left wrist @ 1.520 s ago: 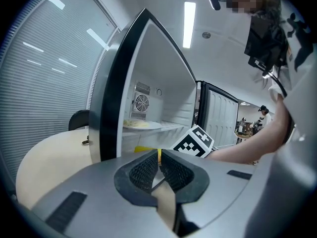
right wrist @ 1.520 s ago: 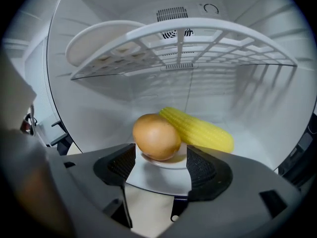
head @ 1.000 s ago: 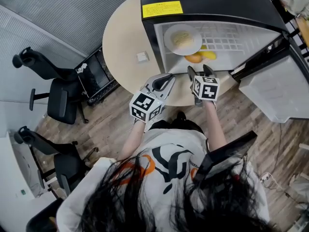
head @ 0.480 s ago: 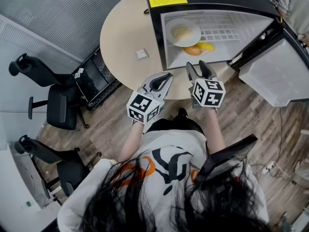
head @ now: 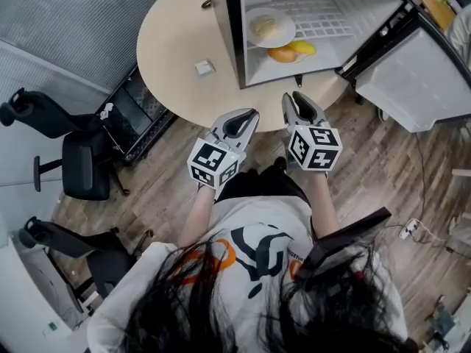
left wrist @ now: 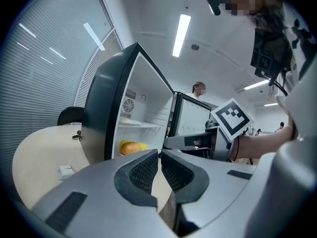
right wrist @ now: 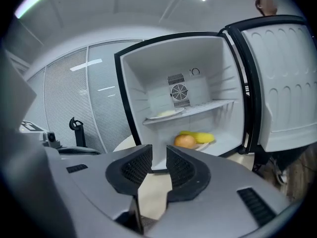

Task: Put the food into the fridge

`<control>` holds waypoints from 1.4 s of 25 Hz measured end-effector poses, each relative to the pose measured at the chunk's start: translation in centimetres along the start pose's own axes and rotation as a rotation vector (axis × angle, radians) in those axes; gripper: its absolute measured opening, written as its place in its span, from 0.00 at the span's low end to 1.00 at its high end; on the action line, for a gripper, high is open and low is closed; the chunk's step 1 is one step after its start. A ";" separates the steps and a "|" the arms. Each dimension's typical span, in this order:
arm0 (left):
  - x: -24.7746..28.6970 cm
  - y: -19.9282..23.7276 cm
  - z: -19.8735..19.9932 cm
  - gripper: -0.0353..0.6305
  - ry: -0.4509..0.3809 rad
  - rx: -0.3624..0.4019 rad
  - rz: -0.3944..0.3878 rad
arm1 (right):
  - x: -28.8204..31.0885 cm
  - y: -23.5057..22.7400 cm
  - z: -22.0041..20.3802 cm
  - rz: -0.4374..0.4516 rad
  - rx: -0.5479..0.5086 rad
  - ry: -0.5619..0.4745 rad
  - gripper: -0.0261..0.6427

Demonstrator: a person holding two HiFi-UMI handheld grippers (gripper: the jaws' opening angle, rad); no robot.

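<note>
A small black fridge point(head: 227, 43) stands open on the round beige table point(head: 173, 50). Inside, a white plate of pale food point(head: 270, 27) rests on the wire shelf, and an orange point(head: 282, 54) with a banana point(head: 302, 47) lies on a plate below. My right gripper point(head: 294, 97) hovers at the table's near edge, pointing at the fridge. Its jaws are closing with nothing between them, and a gap shows in the right gripper view point(right wrist: 158, 158). My left gripper point(head: 252, 115) is beside it, jaws nearly together and empty, also in the left gripper view point(left wrist: 159, 158).
The fridge door point(head: 412, 79) swings out to the right. A small white item point(head: 204, 68) lies on the table left of the fridge. Office chairs point(head: 73, 160) and a black cart point(head: 136, 109) stand to the left on the wooden floor. A person point(left wrist: 199, 89) stands far behind.
Both grippers have drawn back from the fridge opening to the table's near edge. The right gripper's jaws have narrowed from wide apart. The food stays inside.
</note>
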State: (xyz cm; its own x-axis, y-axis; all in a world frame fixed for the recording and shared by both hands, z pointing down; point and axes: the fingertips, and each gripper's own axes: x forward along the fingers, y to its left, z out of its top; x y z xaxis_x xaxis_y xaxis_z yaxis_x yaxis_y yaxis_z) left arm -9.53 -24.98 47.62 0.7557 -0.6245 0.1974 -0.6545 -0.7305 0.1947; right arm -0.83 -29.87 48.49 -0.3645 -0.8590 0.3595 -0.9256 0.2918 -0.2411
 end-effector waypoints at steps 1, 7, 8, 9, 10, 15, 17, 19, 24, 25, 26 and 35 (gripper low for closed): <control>-0.1 -0.3 -0.1 0.07 -0.003 -0.003 -0.006 | -0.4 0.1 -0.3 -0.005 -0.004 0.005 0.18; -0.6 -1.5 0.0 0.07 -0.025 -0.011 -0.010 | -2.2 0.8 -0.9 -0.001 -0.011 0.014 0.15; -0.6 -1.7 0.0 0.07 -0.025 -0.013 -0.009 | -2.5 0.9 -1.0 0.001 -0.010 0.016 0.15; -0.7 -1.9 -0.1 0.07 -0.024 -0.016 -0.009 | -2.9 1.0 -1.1 0.002 -0.008 0.018 0.15; -0.7 -2.1 -0.1 0.07 -0.022 -0.019 -0.008 | -3.3 1.1 -1.3 0.003 -0.006 0.021 0.14; -0.4 -4.0 -0.2 0.07 -0.026 -0.021 -0.004 | -5.4 0.9 -1.9 0.025 -0.002 0.026 0.13; -0.5 -5.6 -0.3 0.07 -0.025 -0.018 -0.003 | -7.0 0.7 -2.4 0.033 0.008 0.027 0.12; -0.8 -7.2 -0.4 0.07 -0.024 -0.011 0.001 | -8.6 0.5 -2.9 0.041 0.014 0.023 0.12; -2.1 -10.7 -1.1 0.07 -0.020 0.005 0.030 | -12.4 0.6 -4.2 0.075 0.009 0.018 0.11; -2.3 -11.5 -1.2 0.07 -0.020 0.008 0.036 | -13.2 0.6 -4.5 0.080 0.008 0.017 0.11; -2.6 -12.3 -1.2 0.07 -0.022 0.010 0.040 | -14.0 0.6 -4.7 0.085 0.006 0.016 0.11; -5.4 -19.9 -3.0 0.07 -0.018 0.030 0.067 | -21.2 0.7 -6.9 0.129 0.000 0.008 0.11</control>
State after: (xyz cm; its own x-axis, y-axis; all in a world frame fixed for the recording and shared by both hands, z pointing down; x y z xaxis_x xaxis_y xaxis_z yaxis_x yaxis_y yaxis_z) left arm -0.70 -6.25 45.52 0.7107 -0.6769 0.1916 -0.7029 -0.6947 0.1530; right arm 5.52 -8.52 46.92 -0.4812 -0.8111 0.3326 -0.8711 0.3997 -0.2855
